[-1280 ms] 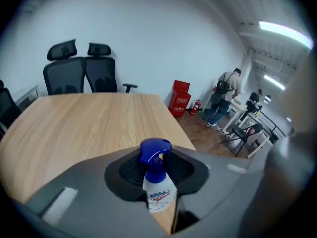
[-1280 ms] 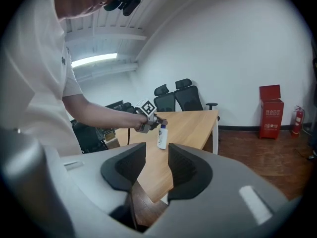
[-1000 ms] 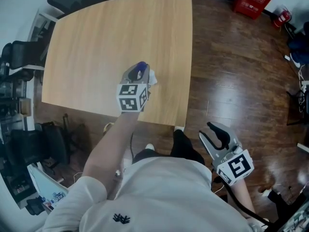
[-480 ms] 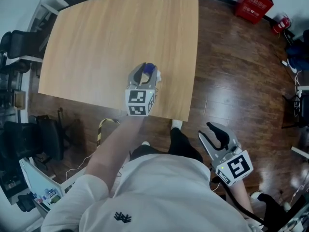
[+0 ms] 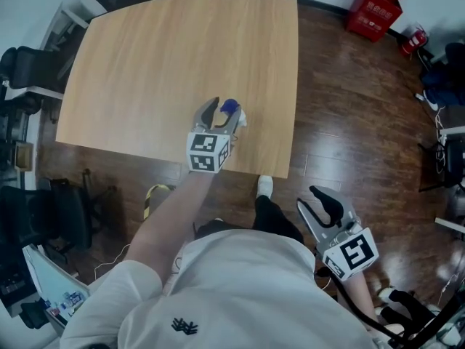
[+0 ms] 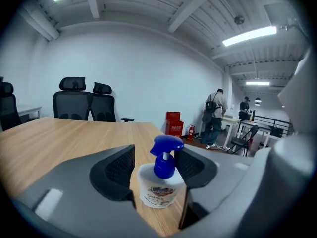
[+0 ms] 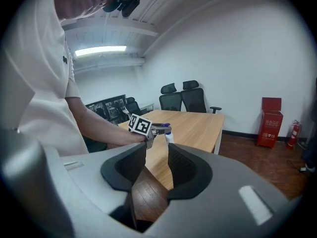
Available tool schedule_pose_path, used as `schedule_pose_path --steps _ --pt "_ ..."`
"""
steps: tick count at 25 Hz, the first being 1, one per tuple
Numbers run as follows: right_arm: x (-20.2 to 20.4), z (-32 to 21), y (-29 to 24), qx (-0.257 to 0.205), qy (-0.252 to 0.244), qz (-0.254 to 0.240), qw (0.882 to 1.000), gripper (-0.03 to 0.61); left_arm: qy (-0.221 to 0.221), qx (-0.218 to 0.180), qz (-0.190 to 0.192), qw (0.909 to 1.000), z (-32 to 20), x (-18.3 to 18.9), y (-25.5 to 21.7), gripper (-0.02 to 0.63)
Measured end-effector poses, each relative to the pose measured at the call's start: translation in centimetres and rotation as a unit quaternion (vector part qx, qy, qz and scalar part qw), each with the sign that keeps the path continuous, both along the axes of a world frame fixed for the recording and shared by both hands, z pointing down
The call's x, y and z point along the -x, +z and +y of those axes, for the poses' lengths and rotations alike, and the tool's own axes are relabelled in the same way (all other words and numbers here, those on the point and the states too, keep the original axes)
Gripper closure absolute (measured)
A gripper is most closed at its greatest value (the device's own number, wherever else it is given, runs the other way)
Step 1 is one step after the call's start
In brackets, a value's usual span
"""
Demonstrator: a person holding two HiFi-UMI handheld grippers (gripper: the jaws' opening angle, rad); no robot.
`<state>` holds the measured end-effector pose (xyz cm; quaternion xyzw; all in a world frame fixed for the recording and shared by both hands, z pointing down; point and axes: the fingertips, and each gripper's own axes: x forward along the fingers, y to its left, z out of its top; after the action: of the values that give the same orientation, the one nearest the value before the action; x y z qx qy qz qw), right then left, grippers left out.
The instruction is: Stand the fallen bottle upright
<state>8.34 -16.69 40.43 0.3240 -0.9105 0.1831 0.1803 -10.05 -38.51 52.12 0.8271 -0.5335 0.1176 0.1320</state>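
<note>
i see the big wood table (image 5: 160, 57) first. my left claw (image 5: 220, 113) reaches over its near edge. its 2 jaws are opening and not squeezing anything. my right claw (image 7: 157, 157) hangs off the table, over the dark floor (image 5: 349, 122), jaws a little apart with nothing in them. the small white bottle (image 6: 159, 190) with the blue pump top stands up straight on the table, right between the left claw's jaws.
</note>
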Motion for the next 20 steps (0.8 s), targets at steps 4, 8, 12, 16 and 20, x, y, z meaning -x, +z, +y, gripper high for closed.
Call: schedule_pose_path --steps 4,8,12,16,20 --pt "0.7 0.9 -0.2 -0.004 0.009 0.007 1.0 0.434 0.027 0.009 0.028 0.9992 0.2 0.1 0.3 0.342" --pt "1.4 1.9 -0.3 -0.008 0.016 0.013 1.0 0.434 0.039 0.048 0.055 0.9966 0.6 -0.2 1.7 0.322" --pt "2.2 2.6 -0.8 -0.015 0.02 0.017 1.0 0.434 0.041 0.069 0.052 0.9954 1.3 0.2 2.8 0.3" --pt "2.8 3.1 -1.2 -0.026 0.028 0.024 0.999 0.434 0.056 0.063 0.045 0.9955 2.6 0.3 2.6 0.301" --pt "3.9 4.2 -1.8 -0.045 0.036 0.036 0.998 0.434 0.078 0.049 0.047 0.9947 5.1 0.8 1.4 0.302"
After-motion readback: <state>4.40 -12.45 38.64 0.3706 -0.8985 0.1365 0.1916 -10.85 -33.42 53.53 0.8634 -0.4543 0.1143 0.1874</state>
